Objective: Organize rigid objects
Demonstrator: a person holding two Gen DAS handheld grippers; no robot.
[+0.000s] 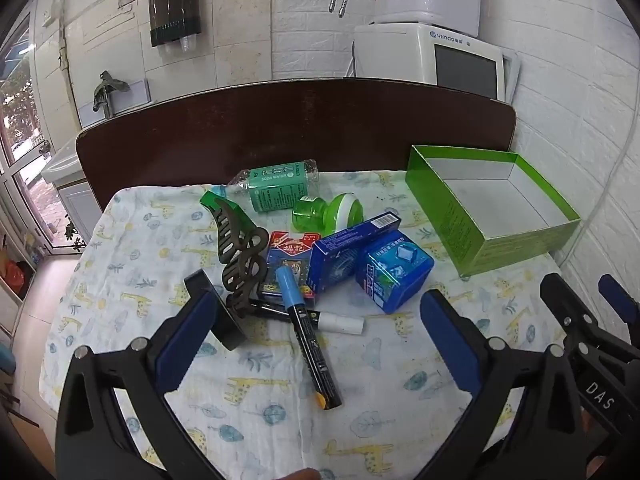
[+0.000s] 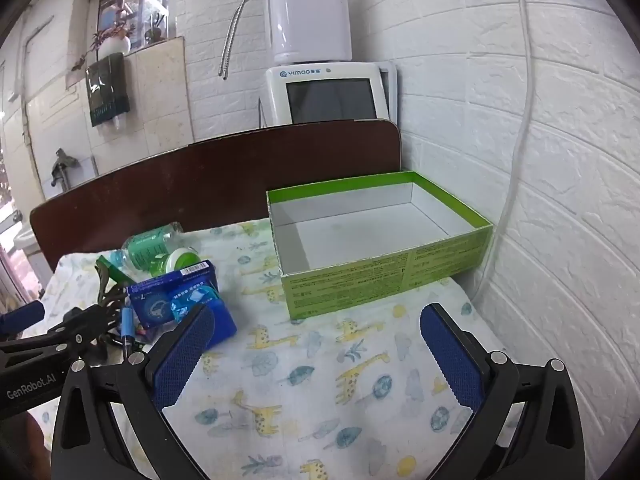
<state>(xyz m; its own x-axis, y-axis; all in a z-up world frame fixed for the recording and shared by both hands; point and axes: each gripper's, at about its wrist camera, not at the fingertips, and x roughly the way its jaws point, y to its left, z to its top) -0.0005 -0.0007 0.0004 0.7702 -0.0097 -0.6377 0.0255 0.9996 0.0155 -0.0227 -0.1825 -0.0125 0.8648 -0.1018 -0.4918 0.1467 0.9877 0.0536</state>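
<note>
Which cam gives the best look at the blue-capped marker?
Left wrist. The blue-capped marker lies there in full, cap to yellow tail, on the giraffe cloth between the open left tongs. In the right wrist view only its blue cap and a bit of barrel show, behind the left tongs' arm.

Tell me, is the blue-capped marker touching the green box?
Apart. The left wrist view shows the blue-capped marker in the pile, with bare cloth between it and the green box.
</note>
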